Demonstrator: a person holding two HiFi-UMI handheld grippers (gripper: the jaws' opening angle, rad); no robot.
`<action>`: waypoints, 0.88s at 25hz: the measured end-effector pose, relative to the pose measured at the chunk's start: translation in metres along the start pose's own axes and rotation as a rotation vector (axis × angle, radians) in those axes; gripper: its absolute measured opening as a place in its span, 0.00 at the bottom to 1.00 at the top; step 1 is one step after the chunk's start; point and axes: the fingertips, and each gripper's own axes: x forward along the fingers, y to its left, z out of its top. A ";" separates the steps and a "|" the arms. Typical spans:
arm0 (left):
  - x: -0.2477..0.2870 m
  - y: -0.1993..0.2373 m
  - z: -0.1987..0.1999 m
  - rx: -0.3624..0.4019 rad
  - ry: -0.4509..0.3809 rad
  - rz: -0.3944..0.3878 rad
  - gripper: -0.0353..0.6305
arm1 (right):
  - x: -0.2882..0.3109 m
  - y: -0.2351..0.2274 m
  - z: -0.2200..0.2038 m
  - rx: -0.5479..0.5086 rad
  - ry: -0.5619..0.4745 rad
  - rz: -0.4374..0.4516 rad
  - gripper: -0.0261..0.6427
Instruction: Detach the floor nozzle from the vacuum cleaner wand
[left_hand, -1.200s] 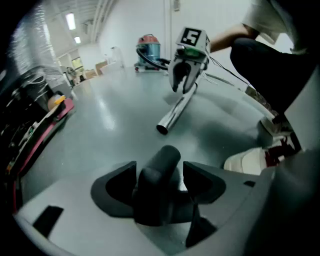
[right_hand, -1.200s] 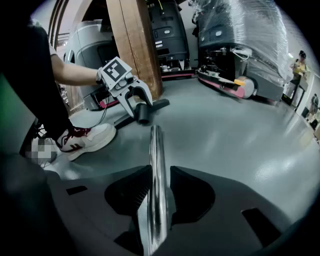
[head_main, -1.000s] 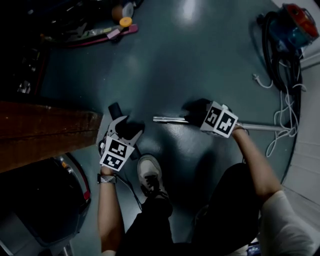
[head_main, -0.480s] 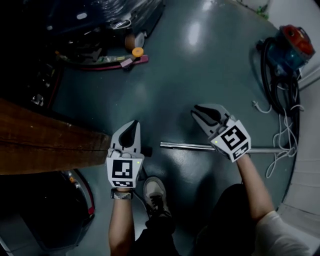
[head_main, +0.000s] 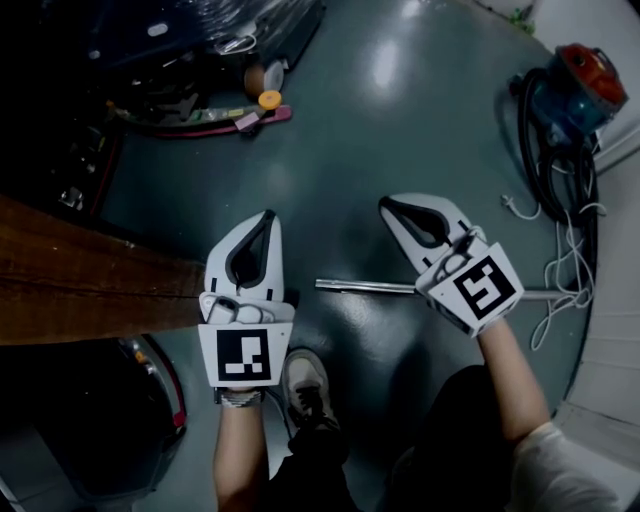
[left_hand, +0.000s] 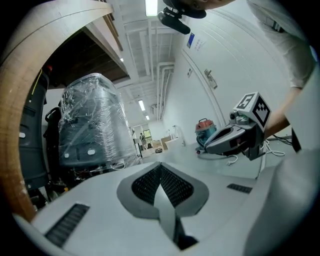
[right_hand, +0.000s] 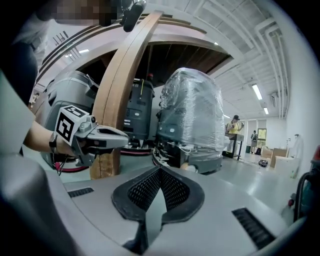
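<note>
The metal wand (head_main: 368, 287) lies on the grey-green floor, and its left end stops short of my left gripper. The floor nozzle is hidden beneath that gripper in the head view. My left gripper (head_main: 268, 215) is raised well above the floor and points level. Its jaws have just closed and are shut on nothing (left_hand: 160, 166). My right gripper (head_main: 385, 206) hovers above the wand, also shut and empty (right_hand: 160, 170). Each gripper shows in the other's view: the right gripper (left_hand: 232, 140) and the left gripper (right_hand: 97, 137).
A blue and red vacuum canister (head_main: 577, 72) with a black hose (head_main: 540, 130) and a white cord (head_main: 568, 245) sits at the right. A wooden beam (head_main: 90, 285) runs along the left. A plastic-wrapped machine (right_hand: 192, 115) and clutter (head_main: 215, 112) stand farther off. My shoe (head_main: 305, 385) is below the grippers.
Both grippers have lifted off the floor towards the head camera and levelled out. Their jaws went from open to shut. The wand stays on the floor.
</note>
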 end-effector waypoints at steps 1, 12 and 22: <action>0.000 0.000 0.000 -0.002 -0.002 0.001 0.06 | -0.001 -0.001 0.001 0.008 0.001 -0.003 0.08; 0.001 0.000 -0.019 0.008 0.041 -0.017 0.06 | 0.004 0.000 -0.006 -0.002 0.038 -0.007 0.08; 0.004 -0.006 -0.030 0.011 0.059 -0.043 0.06 | 0.006 0.000 -0.015 0.000 0.063 0.006 0.08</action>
